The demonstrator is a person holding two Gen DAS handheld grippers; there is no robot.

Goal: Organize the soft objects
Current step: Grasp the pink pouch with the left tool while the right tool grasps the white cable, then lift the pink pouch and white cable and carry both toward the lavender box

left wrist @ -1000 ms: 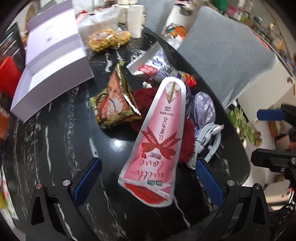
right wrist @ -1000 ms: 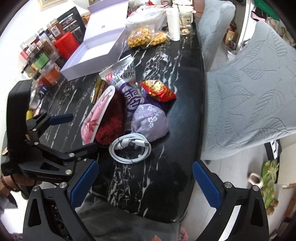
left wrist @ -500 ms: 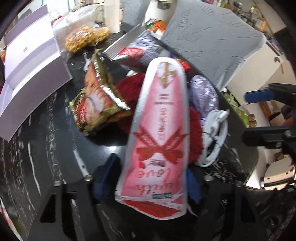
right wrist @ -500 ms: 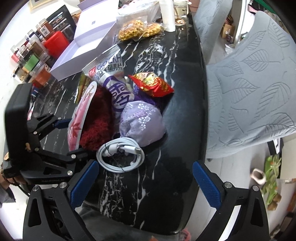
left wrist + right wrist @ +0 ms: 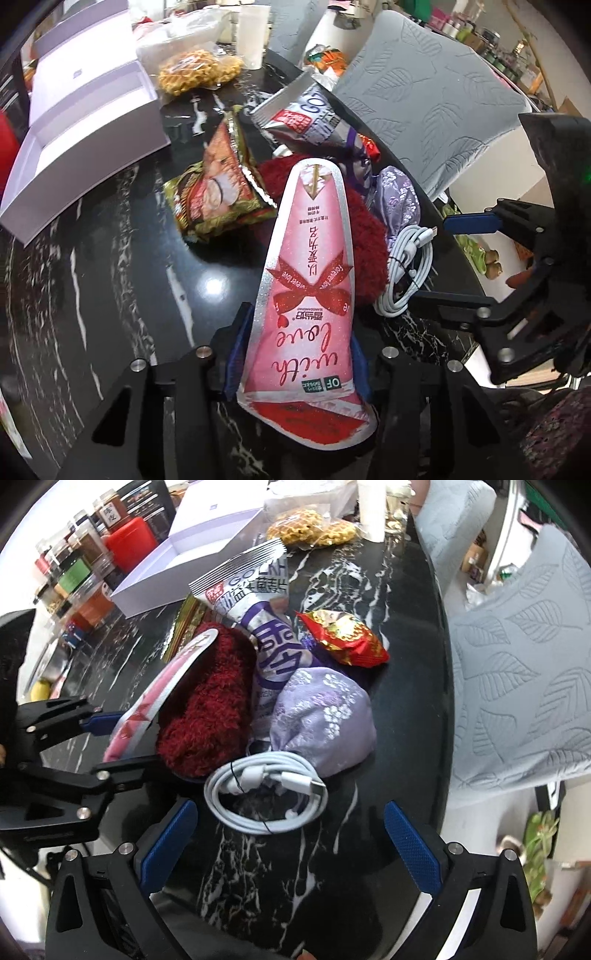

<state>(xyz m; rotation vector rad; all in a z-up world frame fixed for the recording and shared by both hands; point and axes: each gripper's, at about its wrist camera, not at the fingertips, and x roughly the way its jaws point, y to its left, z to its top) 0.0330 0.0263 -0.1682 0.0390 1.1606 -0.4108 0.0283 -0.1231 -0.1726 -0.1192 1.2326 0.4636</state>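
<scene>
Black marble-veined desk (image 5: 369,635) bearing a heap of soft goods near its edge, beside grey leaf-embossed cushions (image 5: 524,672). Open white box (image 5: 85,122) at the far side, likely the intended receptacle, though this is a judgement only. Heap, in descending size: pink cone-shaped packet (image 5: 310,280) printed "with love"; dark red fuzzy item (image 5: 207,709) directly beneath it; silver-and-purple snack pouch (image 5: 258,620); lilac brocade sachet (image 5: 321,716); green-and-red noodle packet (image 5: 218,192); red-and-gold foil snack (image 5: 343,638); coiled white cable (image 5: 266,794), lying at the near edge of the heap, touching the sachet.

Left hand-held gripper (image 5: 295,354): jaws closing on the wide end of the pink packet, blue pads at both its edges, apparently chosen because this end overhangs the heap and offers free access. Long axis of the packet runs away from the gripper, narrow rounded tip pointing toward the far side of the desk and resting raised on the red fuzzy item.

Right hand-held gripper (image 5: 291,845): jaws spread wide, nothing between them, poised just before the coiled cable, probably the next candidate for pickup
</scene>
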